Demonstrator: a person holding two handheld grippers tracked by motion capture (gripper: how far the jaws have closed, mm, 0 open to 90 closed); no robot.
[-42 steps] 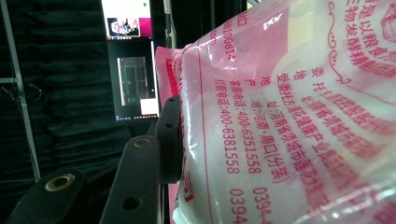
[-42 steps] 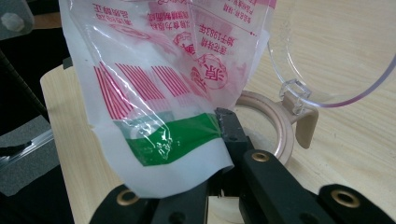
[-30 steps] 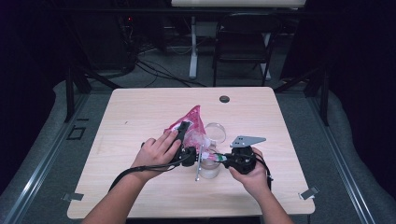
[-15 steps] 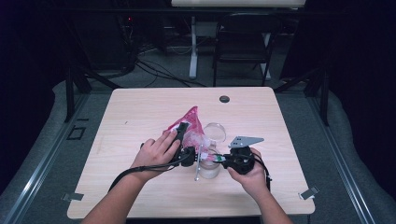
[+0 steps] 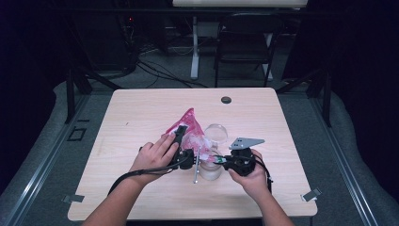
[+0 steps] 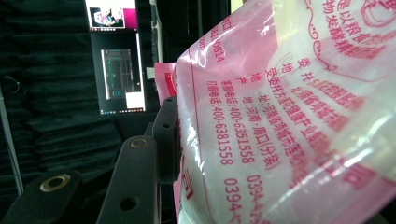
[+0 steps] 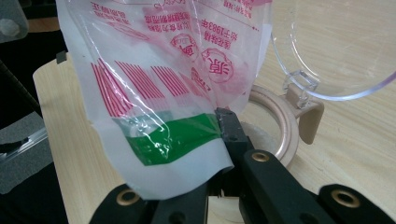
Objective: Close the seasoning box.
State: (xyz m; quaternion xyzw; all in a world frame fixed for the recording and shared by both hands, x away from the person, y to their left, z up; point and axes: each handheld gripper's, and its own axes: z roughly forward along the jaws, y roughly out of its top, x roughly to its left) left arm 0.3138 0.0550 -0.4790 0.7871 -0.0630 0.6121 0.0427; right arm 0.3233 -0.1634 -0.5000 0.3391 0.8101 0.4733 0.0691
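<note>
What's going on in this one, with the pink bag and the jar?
A person at a table holds a pink-printed plastic bag with both grippers over an open jar. The left gripper pinches the bag high up, and the right gripper is clamped on its lower corner. The bag's low end hangs at the jar's tan rim, and the clear hinged lid is flipped back. White contents show inside the jar; whether anything is pouring right now cannot be told.

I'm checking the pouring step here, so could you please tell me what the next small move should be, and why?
Probably tip the pink bag a little more over the open jar. Both the left gripper and the right gripper are clamped on the bag, its lower end hangs at the jar's mouth, and the clear lid is swung back.
</note>
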